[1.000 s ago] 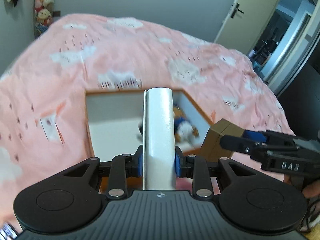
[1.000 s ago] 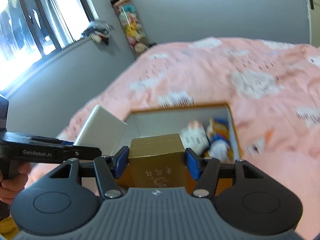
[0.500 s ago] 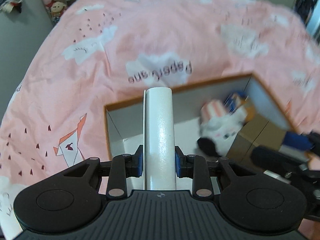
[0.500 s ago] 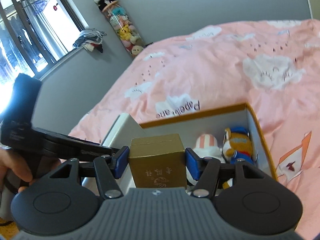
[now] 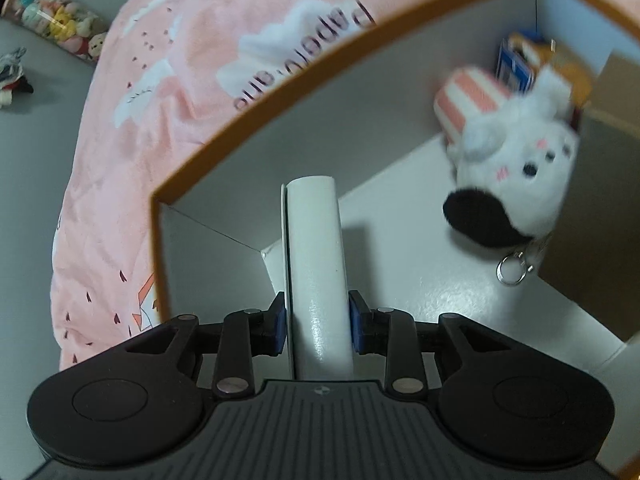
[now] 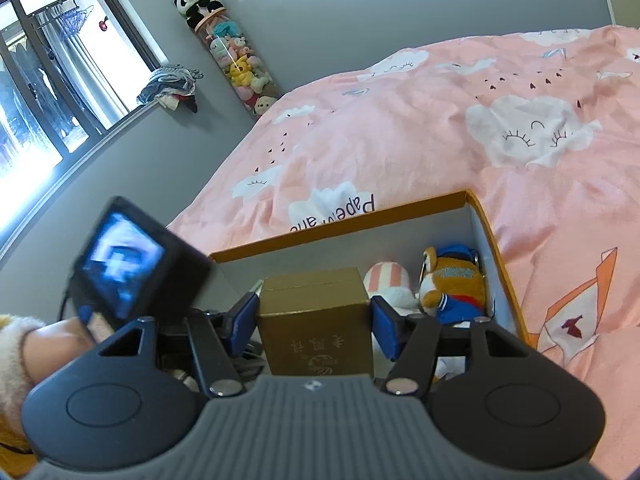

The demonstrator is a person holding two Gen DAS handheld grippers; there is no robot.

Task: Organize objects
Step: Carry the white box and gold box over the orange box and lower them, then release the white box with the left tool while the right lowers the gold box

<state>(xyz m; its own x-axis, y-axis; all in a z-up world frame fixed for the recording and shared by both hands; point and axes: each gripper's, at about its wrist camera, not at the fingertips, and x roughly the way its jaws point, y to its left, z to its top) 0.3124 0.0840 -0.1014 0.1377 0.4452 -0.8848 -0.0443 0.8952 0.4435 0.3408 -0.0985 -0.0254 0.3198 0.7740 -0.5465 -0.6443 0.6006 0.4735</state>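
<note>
Once above, white case (image 5: 316,264) inside box (image 5: 280,108).

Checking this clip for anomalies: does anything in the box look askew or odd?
Nothing stands out. The white plush and orange plush lie loosely at one end of the orange-rimmed box, undamaged.

Black tongs (image 5: 316,320), blue pads (image 6: 382,326), ribbed grey housing, fluffy cream cuff (image 6: 10,344)
</note>
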